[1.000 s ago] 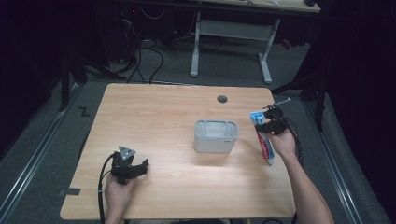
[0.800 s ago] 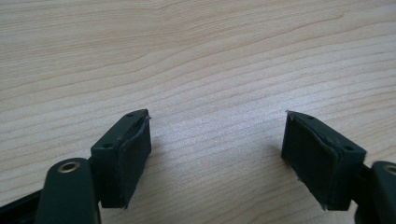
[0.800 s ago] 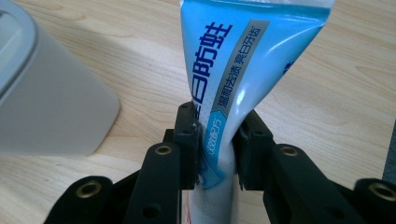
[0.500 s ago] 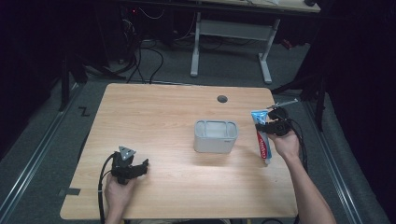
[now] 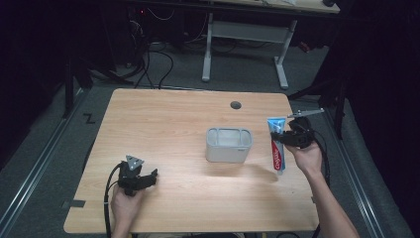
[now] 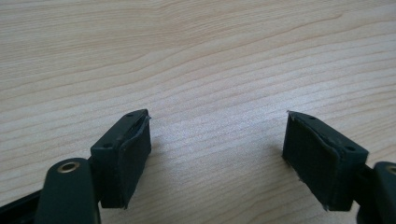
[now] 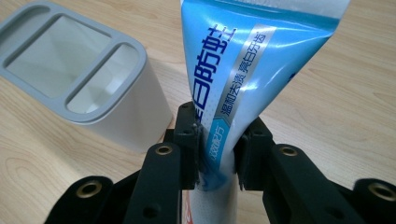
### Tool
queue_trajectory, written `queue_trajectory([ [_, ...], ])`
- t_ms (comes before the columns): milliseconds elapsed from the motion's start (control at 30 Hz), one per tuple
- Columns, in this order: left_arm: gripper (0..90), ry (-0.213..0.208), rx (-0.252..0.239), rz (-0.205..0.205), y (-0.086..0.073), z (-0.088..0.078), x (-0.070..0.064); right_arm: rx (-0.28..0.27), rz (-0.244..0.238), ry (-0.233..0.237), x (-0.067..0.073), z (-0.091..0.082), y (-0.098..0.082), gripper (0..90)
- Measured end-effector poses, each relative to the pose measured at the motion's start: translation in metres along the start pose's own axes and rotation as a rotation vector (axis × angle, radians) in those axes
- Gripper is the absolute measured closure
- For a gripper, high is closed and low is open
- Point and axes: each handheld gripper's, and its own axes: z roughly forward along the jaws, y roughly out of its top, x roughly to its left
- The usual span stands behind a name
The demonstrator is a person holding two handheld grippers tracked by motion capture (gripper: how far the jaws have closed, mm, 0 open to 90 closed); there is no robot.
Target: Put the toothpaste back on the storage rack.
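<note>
**Toothpaste tube comes up off the table, holder waiting alongside**

The right gripper has its jaws pinched tight on a blue and white toothpaste tube, clamping it partway along its body, as the right gripper view shows with the pads pressed into both faces of the tube. Compared with the frames a second ago, the tube now hangs more nearly lengthwise from the jaws, its crimped flat end toward the far side of the table and its capped end toward the person, and the right hand sits a little higher and closer to the grey holder. The tube appears lifted clear of the wooden table, though the high view does not settle whether its lower end still touches.

The holder stands upright near the table's middle, just beside the tube, with two open compartments at its top. The lift suggests the next step is to carry the tube over and lower it into one of them.

The left gripper rests near the front left of the table with its jaws spread wide and nothing between them; it has not shifted.
</note>
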Motion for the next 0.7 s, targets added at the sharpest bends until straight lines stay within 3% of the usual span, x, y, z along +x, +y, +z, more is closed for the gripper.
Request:
queue_trajectory([
  [500, 24.5, -0.008, -0.001, 0.010, 0.001, 0.001, -0.001, -0.061, -0.049, 0.049, 0.020, -0.016, -0.005, 73.6],
  [700, 24.6, -0.008, -0.001, 0.009, 0.001, 0.001, -0.001, -0.088, -0.044, 0.100, 0.026, -0.016, -0.009, 73.8],
])
